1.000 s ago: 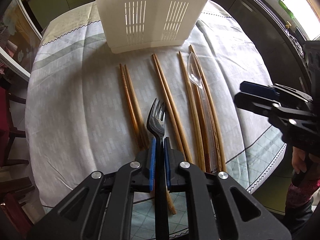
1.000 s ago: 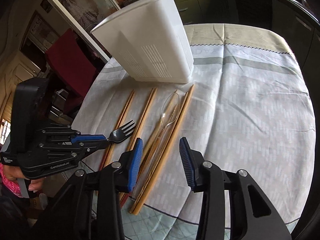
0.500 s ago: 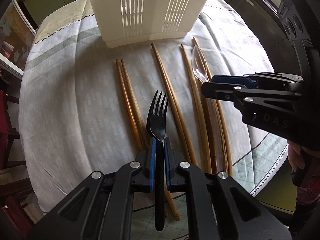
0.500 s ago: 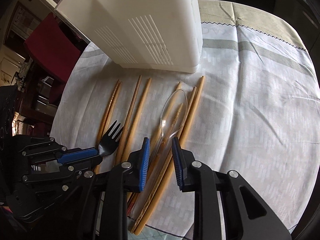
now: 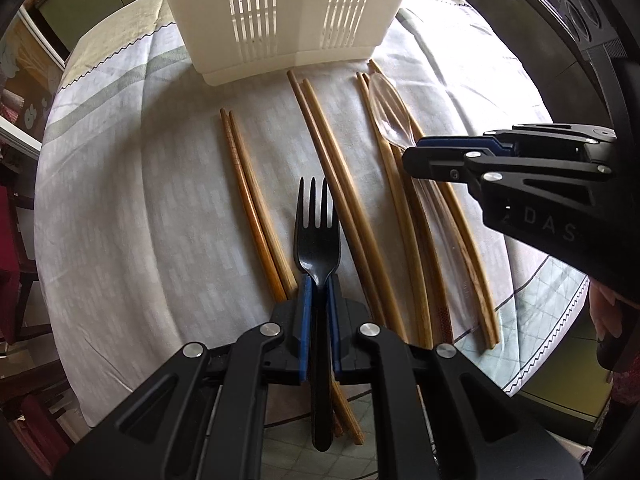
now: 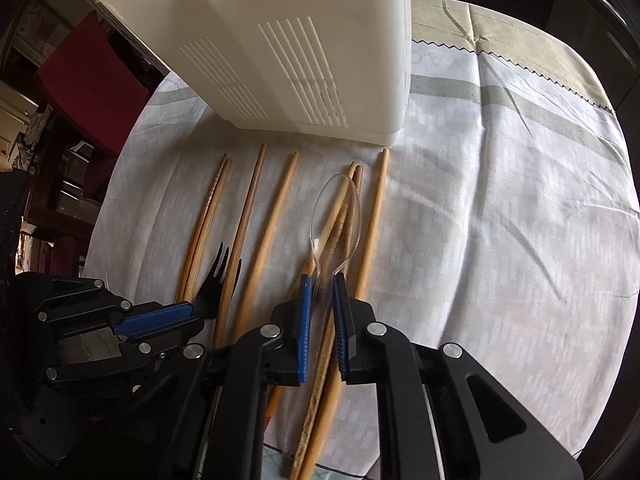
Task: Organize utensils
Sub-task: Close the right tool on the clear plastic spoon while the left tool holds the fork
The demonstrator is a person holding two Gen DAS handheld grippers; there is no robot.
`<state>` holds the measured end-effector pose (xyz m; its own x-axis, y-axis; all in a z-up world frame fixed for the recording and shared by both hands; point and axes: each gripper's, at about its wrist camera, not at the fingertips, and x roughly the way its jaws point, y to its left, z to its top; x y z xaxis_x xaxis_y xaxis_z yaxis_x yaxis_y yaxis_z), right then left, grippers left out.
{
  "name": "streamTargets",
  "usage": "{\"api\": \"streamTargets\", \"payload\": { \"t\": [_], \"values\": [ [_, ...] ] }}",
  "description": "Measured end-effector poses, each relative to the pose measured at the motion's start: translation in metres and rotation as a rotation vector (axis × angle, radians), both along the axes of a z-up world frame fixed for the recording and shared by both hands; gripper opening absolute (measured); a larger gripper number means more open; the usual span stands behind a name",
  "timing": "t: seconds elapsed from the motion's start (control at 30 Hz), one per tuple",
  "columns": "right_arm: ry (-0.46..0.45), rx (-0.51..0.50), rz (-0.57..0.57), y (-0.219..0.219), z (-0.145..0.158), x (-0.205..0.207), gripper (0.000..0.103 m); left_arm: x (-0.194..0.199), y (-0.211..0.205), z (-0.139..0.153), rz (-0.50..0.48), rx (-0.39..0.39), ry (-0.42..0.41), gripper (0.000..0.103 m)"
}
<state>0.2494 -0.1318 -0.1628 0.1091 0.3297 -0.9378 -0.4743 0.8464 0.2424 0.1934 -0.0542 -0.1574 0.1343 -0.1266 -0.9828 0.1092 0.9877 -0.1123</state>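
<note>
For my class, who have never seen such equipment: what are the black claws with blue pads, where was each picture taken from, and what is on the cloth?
Each claw is a hand-held two-finger gripper; a person holds one in each hand. A wide-angle camera on each looks forward along its fingers, giving one picture per gripper.

The left gripper is shut on a black fork. The right gripper has its pads closed around the neck of a clear plastic spoon, which lies on wooden chopsticks. More chopsticks lie side by side on the pale tablecloth. Behind them stands a white slotted utensil holder.
</note>
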Motion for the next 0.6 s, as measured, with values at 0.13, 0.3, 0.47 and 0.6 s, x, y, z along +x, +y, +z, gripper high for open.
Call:
{"api": "streamTargets", "payload": {
  "t": [0.13, 0.3, 0.47, 0.6],
  "values": [
    [-0.026, 0.050, -0.012, -0.001, 0.010, -0.005, 0.009, -0.002, 0.004, 0.005, 0.005, -0.006, -0.024, 0.008],
    [-0.043, 0.094, -0.012, -0.005, 0.023, -0.010, 0.009, -0.002, 0.012, 0.018, 0.021, -0.023, -0.067, 0.007],
    [-0.048, 0.114, -0.020, -0.010, 0.026, -0.009, 0.009, -0.002, 0.020, 0.024, 0.046, -0.044, -0.091, 0.007],
    [-0.050, 0.126, -0.019, -0.015, 0.025, -0.010, 0.009, -0.007, 0.030, 0.031, 0.055, -0.054, -0.116, 0.007]
  ]
}}
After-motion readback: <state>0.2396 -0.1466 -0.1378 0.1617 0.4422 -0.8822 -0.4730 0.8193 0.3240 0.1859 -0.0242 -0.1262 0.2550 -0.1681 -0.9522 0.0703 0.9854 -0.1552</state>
